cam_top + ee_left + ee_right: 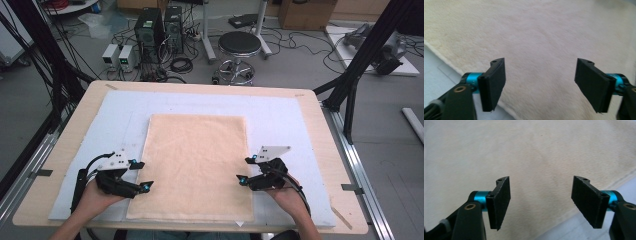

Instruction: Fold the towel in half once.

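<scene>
- The cream towel (195,165) lies flat on a pale blue mat (280,115) that covers most of the wooden bench (320,130). It sits in the middle between the bench's left and right edges, and its near edge lies close to the bench's near edge.
- The left gripper (141,176) is held in the person's left hand (95,196), which comes in from the near-left corner of the bench. The forearm slants toward the middle and the fingers (145,187) point at the towel's left edge.
- In the left gripper view, the left gripper (540,85) has its fingers standing wide apart with nothing between them. They hover over the towel's surface just inside its edge, with the mat showing at the lower left.
- The right gripper (245,170) is held in the person's right hand (286,196), which comes in from the near-right part of the bench. Its fingers point inward across the towel's right edge.
- In the right gripper view, the right gripper (541,202) also has its fingers wide and empty, with towel beneath them and the mat at the lower right.
- The two hands mirror each other on opposite sides of the towel's near half.
</scene>
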The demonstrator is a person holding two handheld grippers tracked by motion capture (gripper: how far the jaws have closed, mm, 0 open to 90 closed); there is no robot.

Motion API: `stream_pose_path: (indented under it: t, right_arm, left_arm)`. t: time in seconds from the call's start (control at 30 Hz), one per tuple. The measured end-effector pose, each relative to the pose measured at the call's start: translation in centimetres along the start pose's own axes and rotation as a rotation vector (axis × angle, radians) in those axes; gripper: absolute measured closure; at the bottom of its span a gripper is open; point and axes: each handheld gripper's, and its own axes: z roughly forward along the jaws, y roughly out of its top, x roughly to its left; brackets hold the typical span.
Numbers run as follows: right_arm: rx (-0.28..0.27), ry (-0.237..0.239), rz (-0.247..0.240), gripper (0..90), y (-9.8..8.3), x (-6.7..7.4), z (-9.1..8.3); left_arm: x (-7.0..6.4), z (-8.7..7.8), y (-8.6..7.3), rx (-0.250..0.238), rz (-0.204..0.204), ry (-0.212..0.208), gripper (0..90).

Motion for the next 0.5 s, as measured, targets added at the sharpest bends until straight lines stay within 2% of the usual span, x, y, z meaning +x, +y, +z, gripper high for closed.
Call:
stream_pose_path:
  t: [0.1, 0.17, 0.4, 0.5]
  right_arm:
    - [0.000, -0.030, 0.006, 25.7, 0.4, -0.8, 0.0]
    - [-0.003, -0.060, 0.015, 21.8, 0.7, -1.3, 0.1]
    - [-0.032, -0.099, 0.035, 19.5, 1.9, -3.0, 0.3]
    - [-0.042, -0.099, 0.042, 19.2, 2.3, -3.5, 0.6]
  left_arm:
    - [0.4, 0.6, 0.5, -0.012, -0.017, 0.017, 15.5]
    - [0.7, 1.0, 0.8, -0.002, -0.028, 0.024, 13.4]
    - [1.6, 1.3, 1.1, -0.035, -0.047, 0.062, 11.1]
    - [2.0, 1.3, 1.3, -0.044, -0.054, 0.072, 11.0]
